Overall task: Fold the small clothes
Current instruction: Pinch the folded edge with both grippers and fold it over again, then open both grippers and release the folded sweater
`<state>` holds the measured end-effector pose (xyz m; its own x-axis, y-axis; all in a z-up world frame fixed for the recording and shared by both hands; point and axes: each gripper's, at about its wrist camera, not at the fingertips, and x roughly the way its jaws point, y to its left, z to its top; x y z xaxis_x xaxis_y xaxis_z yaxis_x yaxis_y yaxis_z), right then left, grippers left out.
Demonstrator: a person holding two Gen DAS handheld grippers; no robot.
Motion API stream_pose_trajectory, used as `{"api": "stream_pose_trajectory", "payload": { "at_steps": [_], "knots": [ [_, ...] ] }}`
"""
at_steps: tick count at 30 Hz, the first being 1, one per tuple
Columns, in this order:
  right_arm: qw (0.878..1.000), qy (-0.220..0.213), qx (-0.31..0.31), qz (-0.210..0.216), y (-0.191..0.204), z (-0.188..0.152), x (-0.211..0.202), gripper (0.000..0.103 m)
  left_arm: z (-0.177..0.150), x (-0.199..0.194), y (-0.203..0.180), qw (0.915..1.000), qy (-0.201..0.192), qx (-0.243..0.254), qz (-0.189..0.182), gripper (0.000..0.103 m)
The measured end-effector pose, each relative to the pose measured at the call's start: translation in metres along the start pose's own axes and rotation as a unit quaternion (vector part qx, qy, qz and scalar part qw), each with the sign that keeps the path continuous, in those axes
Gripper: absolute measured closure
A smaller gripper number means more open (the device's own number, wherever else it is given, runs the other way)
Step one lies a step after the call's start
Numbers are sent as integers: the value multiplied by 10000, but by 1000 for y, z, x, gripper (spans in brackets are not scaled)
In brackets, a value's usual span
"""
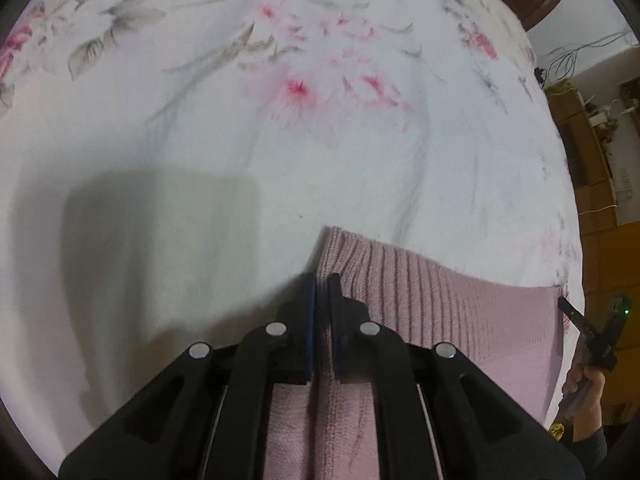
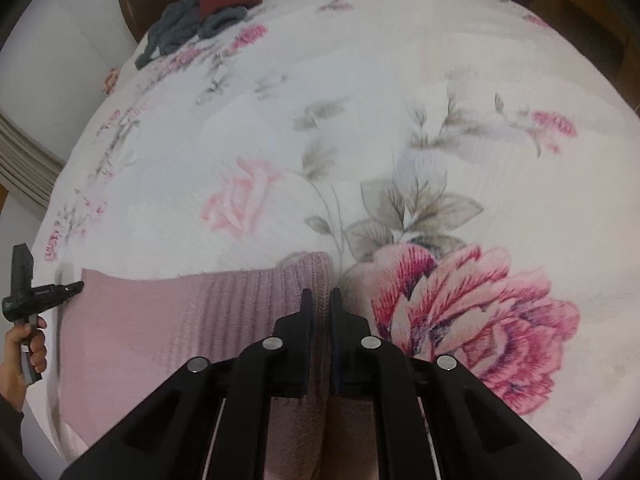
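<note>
Here, line by line:

Garment: a pink knit sweater (image 1: 460, 312) lies on the flowered bedsheet (image 1: 280, 168), at the near edge of the bed, with its ribbed hem facing away from the person.

Long axis: the hem runs side to side, from one gripper to the other, so the piece is stretched crosswise between them.

Left gripper (image 1: 323, 280): fingers pressed nearly together, pinching the left corner of the ribbed hem; fabric shows between and under them.

Right gripper (image 2: 320, 294): fingers likewise close together, pinching the right corner of the hem.

Which is nearer: neither; each holds its own corner, and the body of the sweater trails back toward the person below both.

Direction of the fold: open sheet lies ahead of both corners, so, as a judgement, the hem may be carried either forward or back over the body, both hands moving level.

Other clothes (image 2: 200, 16): a dark and red heap, well apart at the far corner of the bed.
</note>
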<state>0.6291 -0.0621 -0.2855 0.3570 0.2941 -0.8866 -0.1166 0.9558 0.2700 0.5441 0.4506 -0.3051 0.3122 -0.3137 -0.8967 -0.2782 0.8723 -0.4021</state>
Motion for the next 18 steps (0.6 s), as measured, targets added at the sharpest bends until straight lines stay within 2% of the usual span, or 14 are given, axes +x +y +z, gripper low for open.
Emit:
{"api": "stream_pose_trajectory", "payload": {
  "at_steps": [2,3,4,5,7,9,11,12,13,14,16,18],
  "knots": [
    [9999,14,140,64,-7,-1,-2,87,-1,-24,-2,9988,-428,-22,215,87],
    [9997,-189,169,67,-8,0,-14,81,-3,-37,-5,9977,-667,55,81,84],
    [9986,-438,206,188,-9,-1,-27,81,-5,-49,-10,9962,-843,157,-156,83],
    [9970,-594,286,394,-10,-2,-39,81,-10,-58,-16,9943,-865,245,-576,82],
    [9935,-524,411,924,-9,-9,-49,81,-19,-54,-24,9897,-635,347,-1239,80],
    [9906,-145,471,1274,-7,-21,-40,81,-24,-35,-24,9931,-324,331,-1075,86],
    [9906,202,575,1224,-11,-32,-22,82,-25,-9,-12,9973,30,93,-721,87],
    [9911,258,631,1139,-14,-34,-16,92,-26,0,-5,9981,157,-2,-591,89],
    [9918,285,705,1031,-20,-35,-11,103,-26,7,1,9983,228,-81,-528,96],
    [9923,309,742,945,-25,-35,-7,103,-26,6,4,9981,232,-144,-548,101],
    [9895,283,937,1061,-29,-35,-15,102,-26,-9,7,9965,100,-266,-785,99],
    [9876,160,811,1332,-16,-42,-32,98,-35,-37,-1,9918,-127,0,-1272,93]
  ]
}}
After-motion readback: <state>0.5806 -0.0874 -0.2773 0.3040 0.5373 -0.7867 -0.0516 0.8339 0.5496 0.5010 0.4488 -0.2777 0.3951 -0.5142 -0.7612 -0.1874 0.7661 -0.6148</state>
